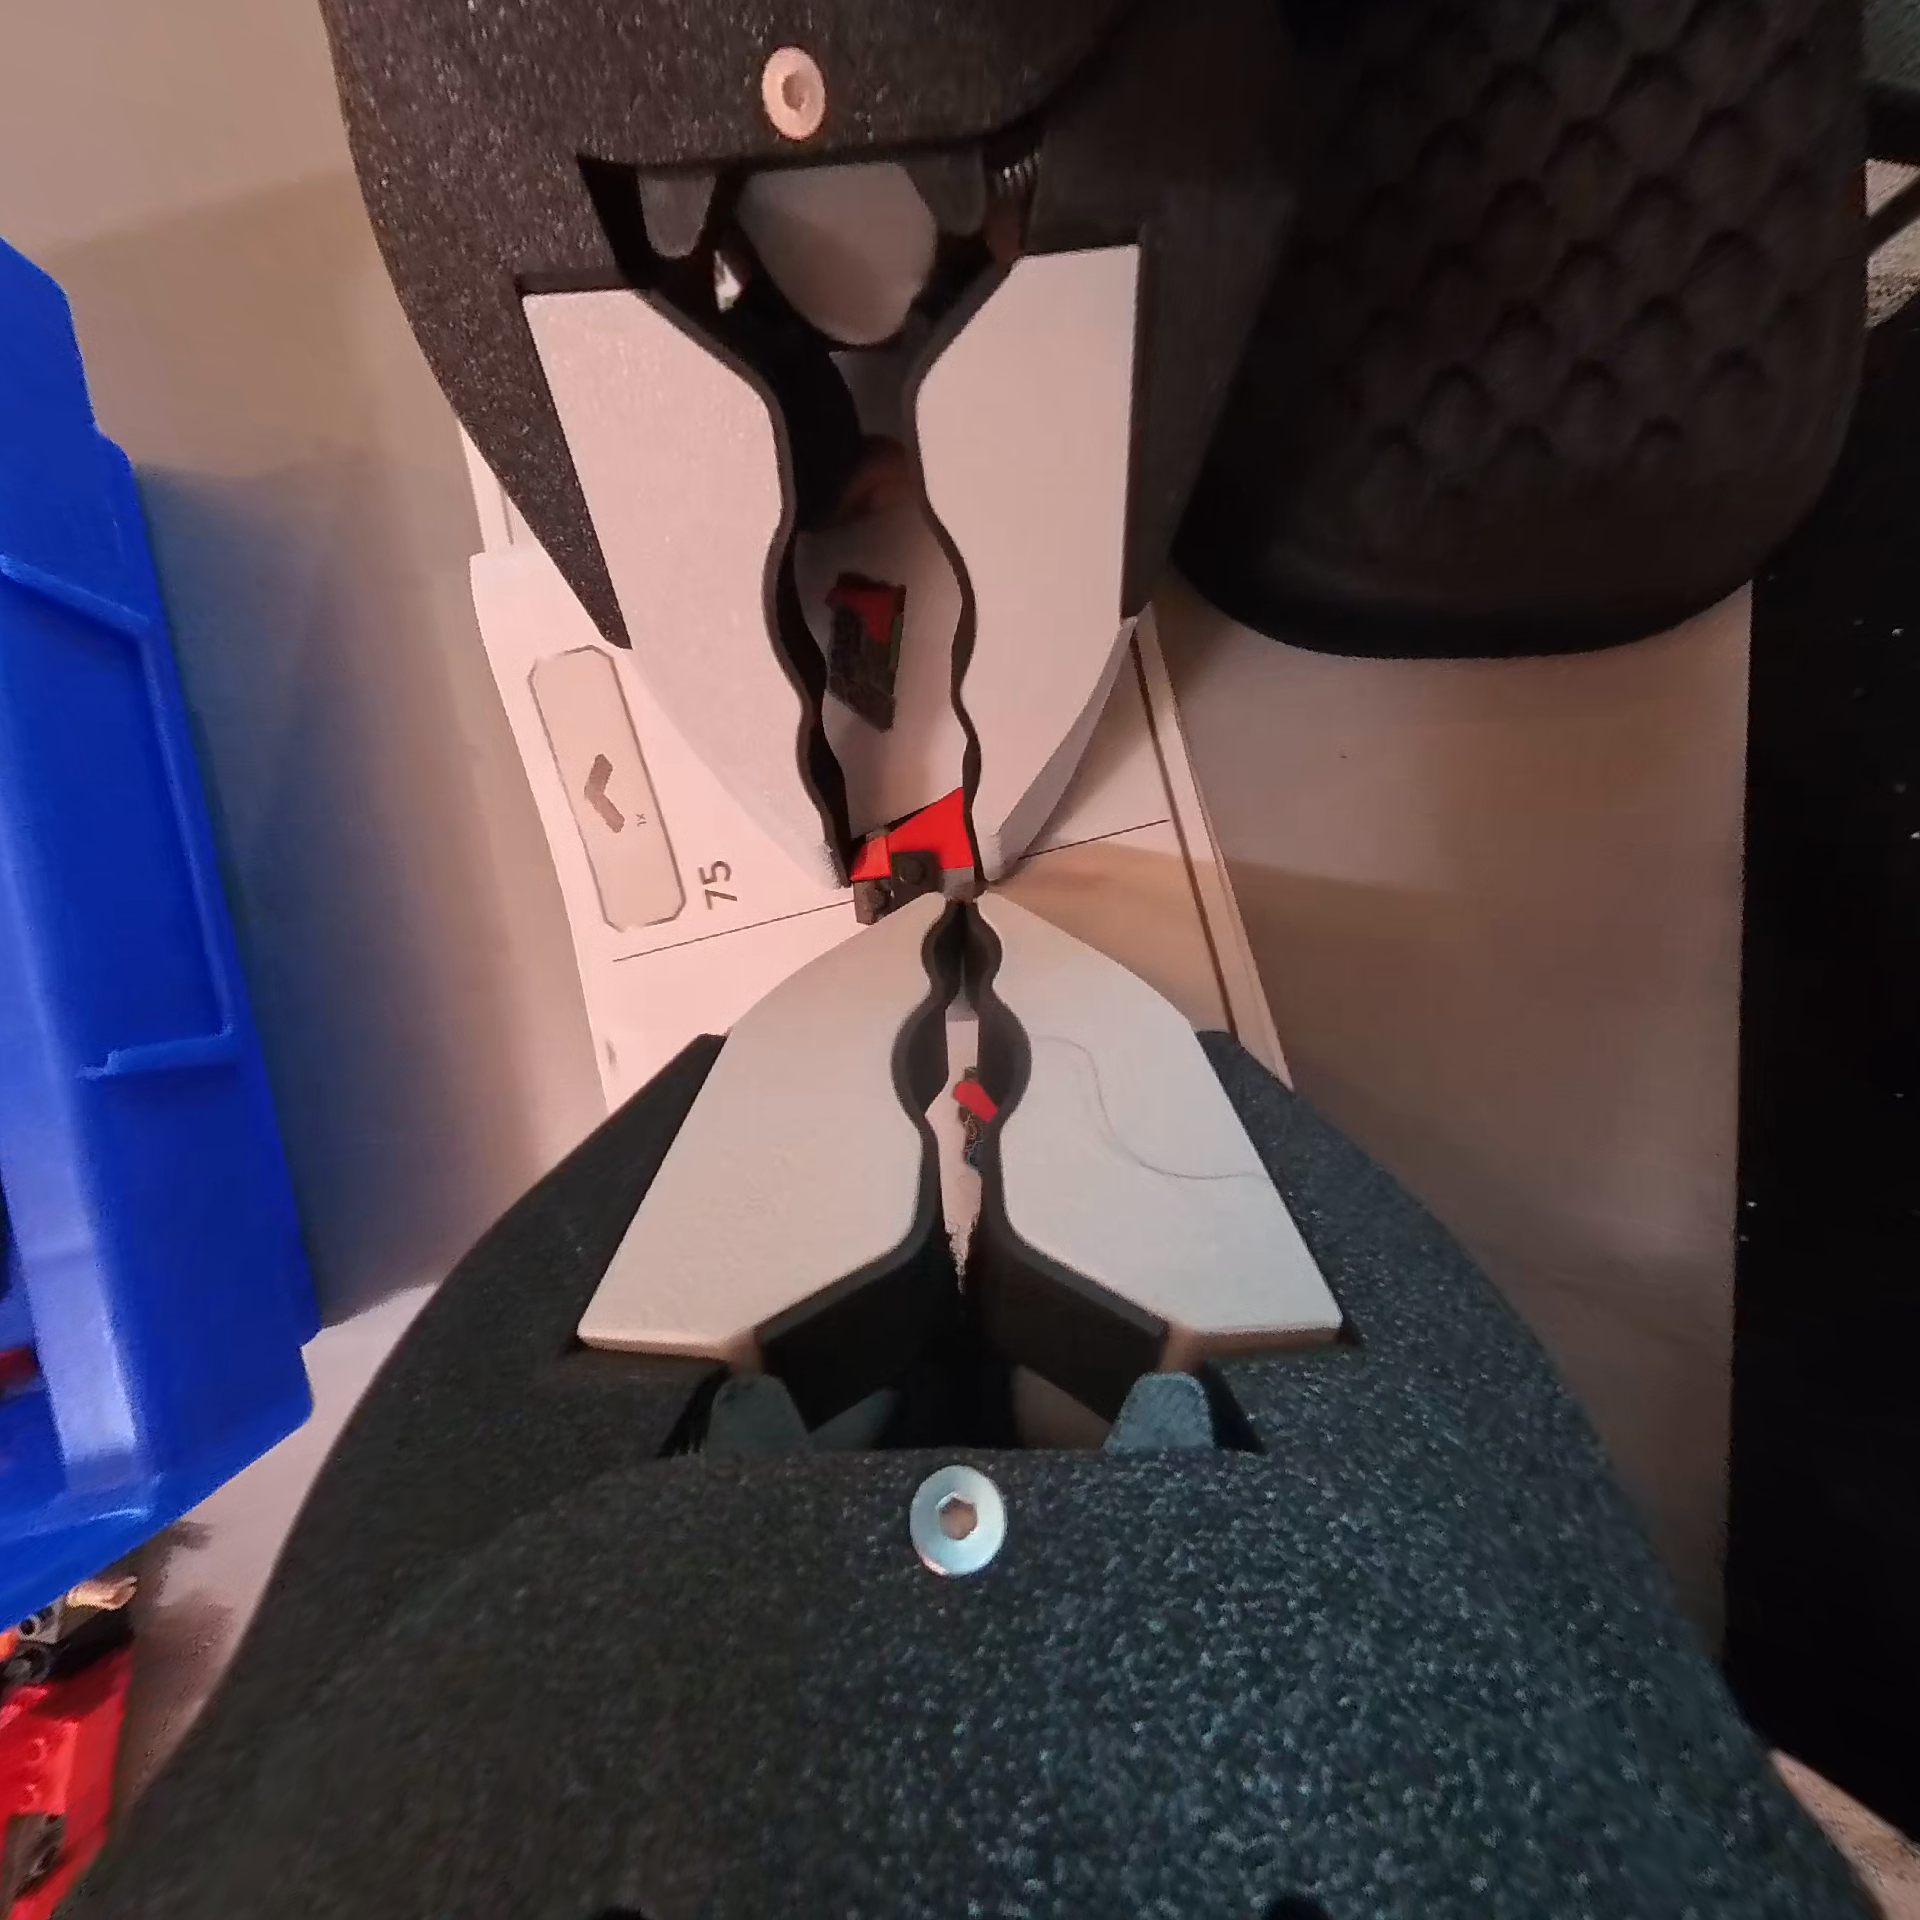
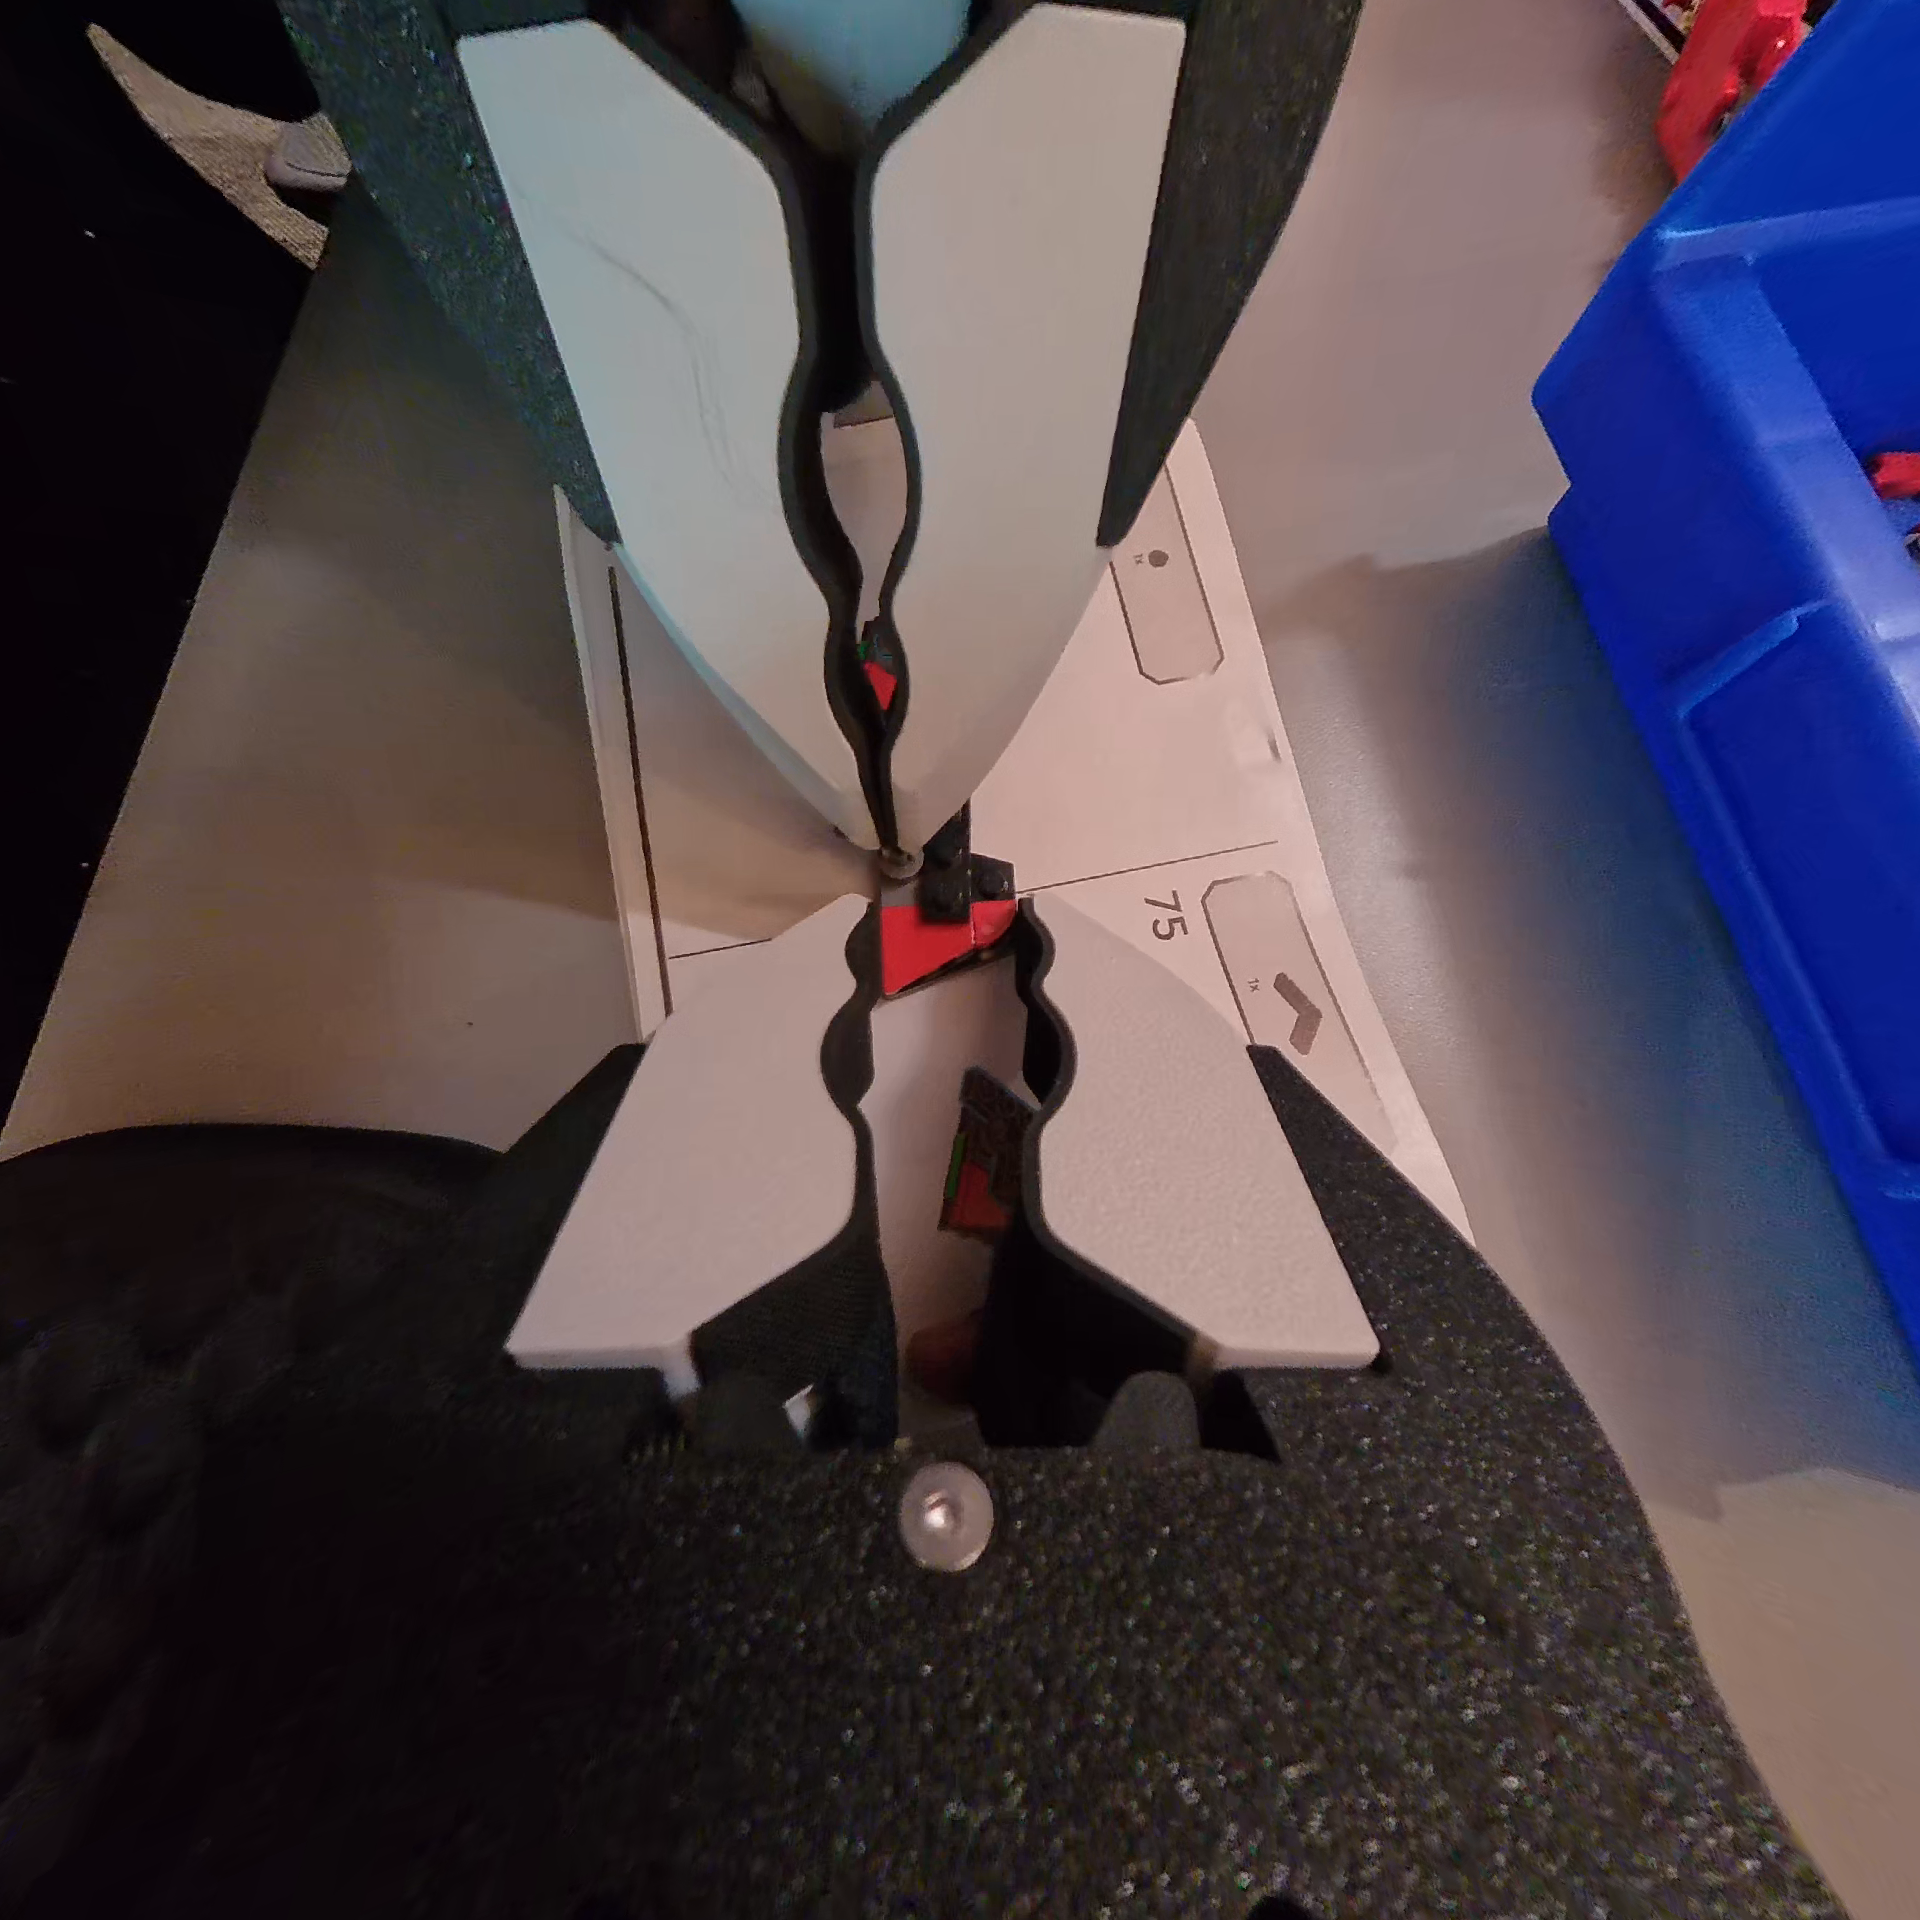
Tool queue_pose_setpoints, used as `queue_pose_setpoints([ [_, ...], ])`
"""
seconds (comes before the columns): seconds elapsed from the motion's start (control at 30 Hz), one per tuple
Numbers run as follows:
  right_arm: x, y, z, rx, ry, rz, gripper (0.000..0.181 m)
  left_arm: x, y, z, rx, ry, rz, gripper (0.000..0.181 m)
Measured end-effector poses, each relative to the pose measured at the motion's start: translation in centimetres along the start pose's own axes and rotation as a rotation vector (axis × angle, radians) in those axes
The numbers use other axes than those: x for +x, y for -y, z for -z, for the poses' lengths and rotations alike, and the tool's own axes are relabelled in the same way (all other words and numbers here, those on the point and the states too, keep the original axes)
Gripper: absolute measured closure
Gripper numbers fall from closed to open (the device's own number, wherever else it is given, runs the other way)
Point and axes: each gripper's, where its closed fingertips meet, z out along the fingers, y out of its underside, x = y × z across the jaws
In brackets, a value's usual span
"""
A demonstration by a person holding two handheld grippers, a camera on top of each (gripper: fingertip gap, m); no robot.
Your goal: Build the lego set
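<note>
Red-and-black lego assembly pinched at left wrist view's centre by right gripper from above; left gripper, pressed together, nips something tiny. Right wrist view: same assembly mid-frame over instruction booklet, blue bin right. Likely joining pieces; calls for aligned, firm pressing.

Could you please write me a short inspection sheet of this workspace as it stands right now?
Surface: pale tabletop with an open instruction booklet lying on it.
Job's things: small red and black lego assembly held above the booklet.
Clutter: blue bin beside the booklet; loose red lego pieces near it.
Grippers: left gripper shut, tips meeting the assembly, apparently on a small part; right gripper shut on the assembly.
Cables: nothing seen.
Surroundings: black gloved hand on the right gripper; dark area past the table edge.
</note>
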Motion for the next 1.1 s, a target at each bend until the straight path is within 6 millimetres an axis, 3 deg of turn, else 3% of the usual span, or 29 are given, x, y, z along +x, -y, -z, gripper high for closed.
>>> queue_pose_setpoints([
  [0.07, 0.0, 0.0, 0.0, 0.001, -0.002, 0.001, 0.156, -0.5, 0.1, 0.6, 0.020, 0.040, -0.004, 0.181],
  [0.13, 0.0, 0.0, 0.0, 0.006, 0.000, 0.001, 0.156, -0.7, 0.8, 2.5, 0.098, 0.053, 0.018, 0.181],
  [0.2, 0.0, 0.0, 0.0, 0.006, 0.003, 0.002, 0.156, -0.8, 0.1, 3.7, 0.107, 0.070, 0.030, 0.181],
  [0.33, 0.0, 0.0, 0.0, 0.004, 0.001, 0.007, 0.156, -0.2, -2.1, 2.1, 0.061, 0.027, 0.062, 0.165],
  [0.47, 0.0, 0.0, -0.1, 0.004, 0.002, 0.010, 0.156, 0.0, -1.3, 1.6, 0.110, 0.032, 0.039, 0.170],
  [1.1, -0.3, 0.4, -0.4, -0.020, -0.003, -0.003, 0.157, 0.4, -2.1, 0.9, -0.080, -0.007, 0.060, 0.175],
])
